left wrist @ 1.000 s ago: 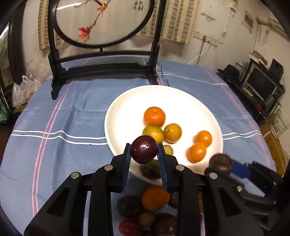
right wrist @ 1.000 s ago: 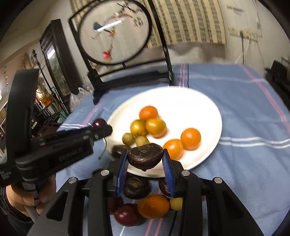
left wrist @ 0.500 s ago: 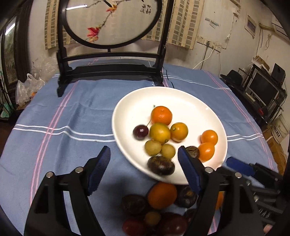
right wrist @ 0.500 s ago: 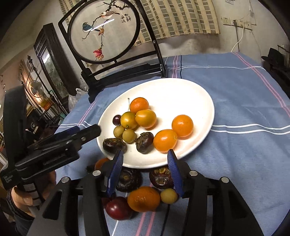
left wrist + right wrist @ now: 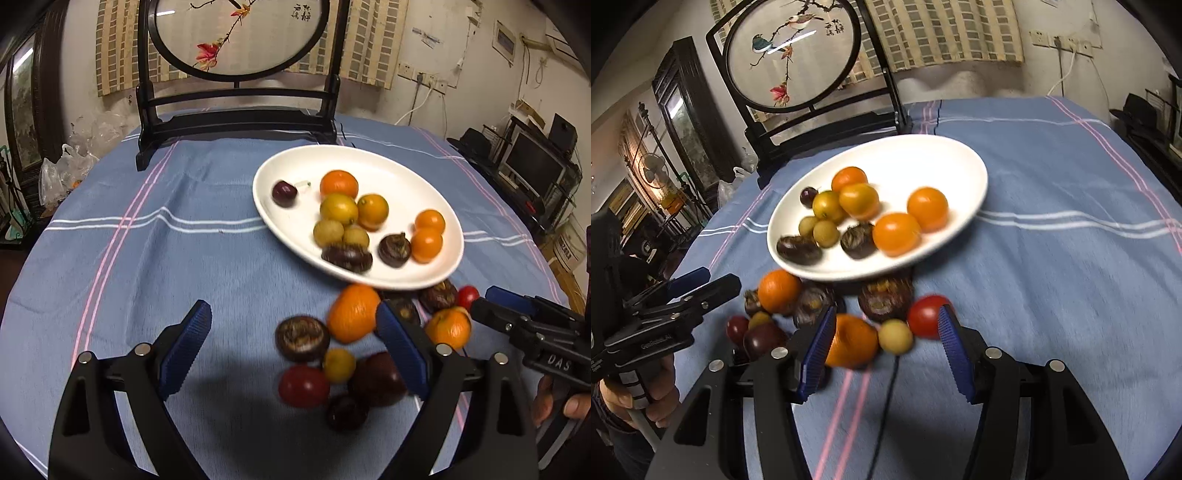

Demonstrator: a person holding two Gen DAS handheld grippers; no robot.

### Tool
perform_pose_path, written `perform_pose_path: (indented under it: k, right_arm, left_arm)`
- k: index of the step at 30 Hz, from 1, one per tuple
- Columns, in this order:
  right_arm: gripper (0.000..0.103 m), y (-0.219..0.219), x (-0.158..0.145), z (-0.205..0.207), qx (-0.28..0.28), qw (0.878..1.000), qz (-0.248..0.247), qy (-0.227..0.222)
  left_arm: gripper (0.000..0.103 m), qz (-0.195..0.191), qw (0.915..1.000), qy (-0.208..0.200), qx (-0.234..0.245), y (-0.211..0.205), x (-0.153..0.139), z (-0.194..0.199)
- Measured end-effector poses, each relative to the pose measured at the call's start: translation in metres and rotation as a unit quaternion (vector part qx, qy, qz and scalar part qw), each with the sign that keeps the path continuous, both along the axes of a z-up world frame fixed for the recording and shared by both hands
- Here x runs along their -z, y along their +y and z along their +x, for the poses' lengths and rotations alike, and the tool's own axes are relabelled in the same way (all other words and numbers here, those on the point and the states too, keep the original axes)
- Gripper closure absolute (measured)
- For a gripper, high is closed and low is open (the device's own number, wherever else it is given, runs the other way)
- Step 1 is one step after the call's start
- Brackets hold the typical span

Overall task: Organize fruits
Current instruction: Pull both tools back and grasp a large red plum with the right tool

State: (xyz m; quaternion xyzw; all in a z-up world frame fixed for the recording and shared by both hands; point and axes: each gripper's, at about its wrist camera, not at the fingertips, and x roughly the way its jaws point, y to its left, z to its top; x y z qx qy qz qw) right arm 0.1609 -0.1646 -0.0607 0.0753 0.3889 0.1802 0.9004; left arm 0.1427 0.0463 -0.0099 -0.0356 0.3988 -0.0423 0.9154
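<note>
A white plate (image 5: 402, 173) (image 5: 923, 155) on the blue cloth holds several oranges, yellow fruits, two dark wrinkled fruits and a dark cherry (image 5: 284, 193). A loose pile of fruit lies on the cloth in front of it, with an orange (image 5: 352, 312) (image 5: 778, 290), a dark wrinkled fruit (image 5: 302, 338), a red fruit (image 5: 303, 386) (image 5: 927, 315) and a small yellow fruit (image 5: 895, 336). My left gripper (image 5: 291, 347) is open and empty above the pile's left side. My right gripper (image 5: 886, 349) is open and empty over the pile's right side.
A black wooden stand with a round painted screen (image 5: 236, 37) (image 5: 792, 55) stands at the back of the table. The table edge falls away at the left and right. A hand holding the other gripper shows at the frame edges (image 5: 565, 402) (image 5: 646, 402).
Both grippers opened and dropped their fruit onto the plate: the cherry from the left, a dark wrinkled fruit from the right. Both then pulled back toward the loose pile.
</note>
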Motion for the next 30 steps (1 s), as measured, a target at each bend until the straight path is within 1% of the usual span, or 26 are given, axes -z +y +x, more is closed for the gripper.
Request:
perform_pose_path:
  k: [5,8,10,13,15,18,23,24,25,26,28,30]
  right_arm:
    - [0.045,0.0,0.01,-0.015,-0.019,1.0,0.004,0.011]
    - [0.045,0.01,0.009,-0.028,-0.053,0.999,-0.004,0.011]
    - [0.045,0.022,0.008,-0.036,-0.08,0.997,-0.02,0.005]
    - [0.045,0.043,0.013,-0.04,-0.108,0.993,-0.05,0.01]
    - [0.046,0.052,0.017,-0.039,-0.112,0.991,-0.067,0.014]
    - [0.046,0.064,0.02,-0.033,-0.121,0.989,-0.08,0.021]
    - [0.046,0.082,0.021,-0.021,-0.115,0.988,-0.098,0.031]
    - [0.047,0.084,0.021,-0.019,-0.117,0.988,-0.1,0.029]
    - [0.056,0.089,0.021,-0.019,-0.123,0.987,-0.101,0.025]
    - [0.062,0.091,0.02,-0.019,-0.125,0.987,-0.104,0.02]
    - [0.064,0.091,0.02,-0.02,-0.123,0.986,-0.11,0.013]
    - [0.064,0.086,0.02,-0.021,-0.121,0.988,-0.099,0.016]
  left_arm:
    - [0.014,-0.01,0.9999,0.003,0.0,0.006,0.004,-0.015]
    - [0.013,-0.016,0.9998,0.004,-0.004,0.011,0.008,-0.023]
    - [0.013,-0.018,0.9998,0.009,-0.008,0.013,0.011,-0.024]
    - [0.013,-0.02,0.9997,0.01,-0.01,0.013,0.011,-0.025]
    - [0.013,-0.02,0.9997,0.005,-0.009,0.013,0.009,-0.027]
    - [0.013,-0.018,0.9998,0.004,-0.006,0.012,0.009,-0.028]
    - [0.013,-0.027,0.9996,0.002,-0.007,0.016,0.007,-0.03]
    - [0.013,-0.028,0.9996,0.001,-0.008,0.017,0.006,-0.03]
    - [0.013,-0.029,0.9996,0.0,-0.008,0.018,0.006,-0.031]
    - [0.013,-0.03,0.9995,-0.001,-0.008,0.019,0.006,-0.031]
    - [0.013,-0.034,0.9994,-0.001,-0.007,0.019,0.006,-0.031]
    - [0.012,-0.036,0.9994,0.0,-0.004,0.018,0.006,-0.032]
